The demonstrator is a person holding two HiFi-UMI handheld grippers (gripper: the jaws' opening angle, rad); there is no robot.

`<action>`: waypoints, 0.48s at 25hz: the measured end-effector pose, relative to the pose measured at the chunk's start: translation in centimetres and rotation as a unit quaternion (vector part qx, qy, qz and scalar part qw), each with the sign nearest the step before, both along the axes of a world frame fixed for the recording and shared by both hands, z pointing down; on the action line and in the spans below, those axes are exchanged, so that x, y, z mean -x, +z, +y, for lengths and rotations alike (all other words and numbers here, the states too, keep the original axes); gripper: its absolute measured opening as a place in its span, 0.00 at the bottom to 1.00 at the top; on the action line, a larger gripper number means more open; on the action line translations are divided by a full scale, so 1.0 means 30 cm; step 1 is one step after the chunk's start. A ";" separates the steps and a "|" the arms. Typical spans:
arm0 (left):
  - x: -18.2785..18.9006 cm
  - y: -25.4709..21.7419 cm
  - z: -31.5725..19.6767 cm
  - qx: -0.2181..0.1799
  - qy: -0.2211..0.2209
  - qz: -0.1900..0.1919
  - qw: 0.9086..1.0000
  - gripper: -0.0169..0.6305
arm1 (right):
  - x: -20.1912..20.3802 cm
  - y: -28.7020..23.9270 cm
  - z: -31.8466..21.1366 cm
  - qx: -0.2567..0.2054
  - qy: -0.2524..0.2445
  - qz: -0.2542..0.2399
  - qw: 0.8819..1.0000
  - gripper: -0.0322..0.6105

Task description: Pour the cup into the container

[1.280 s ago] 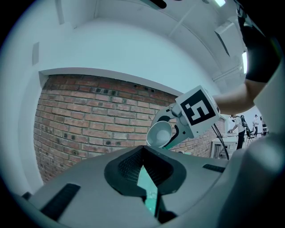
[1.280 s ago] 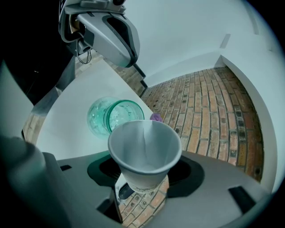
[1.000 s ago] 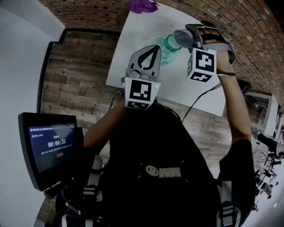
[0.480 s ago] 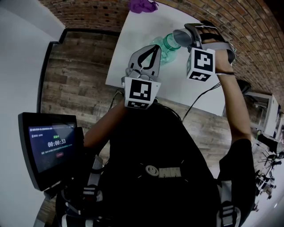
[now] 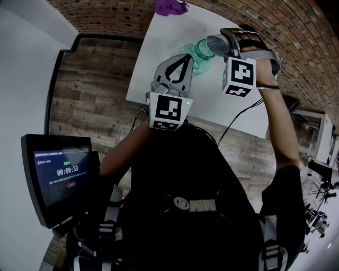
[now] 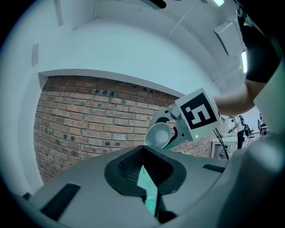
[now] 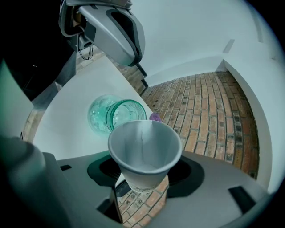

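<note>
Two hand-held claws hover over a white table [image 5: 159, 42], seen from above past the person's dark torso [image 5: 185, 185] and a small screen [image 5: 57, 172] at lower left.

Nearest is the left claw [image 5: 183, 58], held level. Its own view shows the tips pressed together, pinching nothing, with a sliver of teal showing through the slit behind them.

Just beyond, to its right, the right claw [image 5: 226, 44] pinches a pale paper cup [image 5: 216, 45] by its narrow base. The cup is tipped over. Its long axis runs from the base in the claw out to the wide rim, and the mouth faces down and left, toward the neck of a teal glass jar [image 5: 195, 57] that appears to stand on the table.

The right gripper view shows clear space between jar and left claw, while in the head view the two overlap. That view also looks straight into the cup, whose inside is plain and pale. Whether anything runs out cannot be made out.

In the left gripper view only the cup's mouth shows above the tips, and the jar's shape is hidden.

Farthest, a purple thing [image 5: 170, 6] lies at the table's far edge, cut off by the frame, before a brick wall [image 5: 106, 16].
</note>
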State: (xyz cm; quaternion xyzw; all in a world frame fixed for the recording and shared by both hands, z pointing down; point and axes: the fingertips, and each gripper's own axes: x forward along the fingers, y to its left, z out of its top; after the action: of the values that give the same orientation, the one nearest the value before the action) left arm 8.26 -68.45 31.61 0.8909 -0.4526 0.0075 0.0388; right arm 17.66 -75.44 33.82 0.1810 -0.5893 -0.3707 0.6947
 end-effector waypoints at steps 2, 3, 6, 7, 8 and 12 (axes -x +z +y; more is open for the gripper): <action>-0.001 0.001 0.000 0.000 0.001 -0.001 1.000 0.03 | -0.003 0.001 -0.001 0.000 0.000 0.002 1.000 0.47; -0.001 0.002 0.000 0.000 0.001 -0.001 1.000 0.03 | -0.005 0.003 0.000 0.000 0.000 0.003 1.000 0.47; -0.003 0.002 0.000 0.000 0.001 0.000 1.000 0.03 | -0.007 0.004 0.001 0.001 0.000 0.006 1.000 0.47; -0.003 0.001 0.000 0.000 0.002 0.000 1.000 0.03 | -0.006 0.003 0.001 0.000 -0.001 0.006 1.000 0.47; -0.004 0.001 0.000 0.000 0.002 0.000 1.000 0.03 | -0.005 0.002 0.000 -0.001 -0.001 0.007 1.000 0.47; -0.007 0.000 0.002 0.000 0.003 -0.001 1.000 0.03 | -0.005 0.003 0.001 -0.001 -0.004 0.012 1.000 0.47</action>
State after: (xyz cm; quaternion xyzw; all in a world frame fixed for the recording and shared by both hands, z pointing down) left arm 8.49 -68.39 31.62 0.8923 -0.4496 0.0086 0.0388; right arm 17.80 -75.42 33.92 0.1751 -0.5814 -0.3767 0.6996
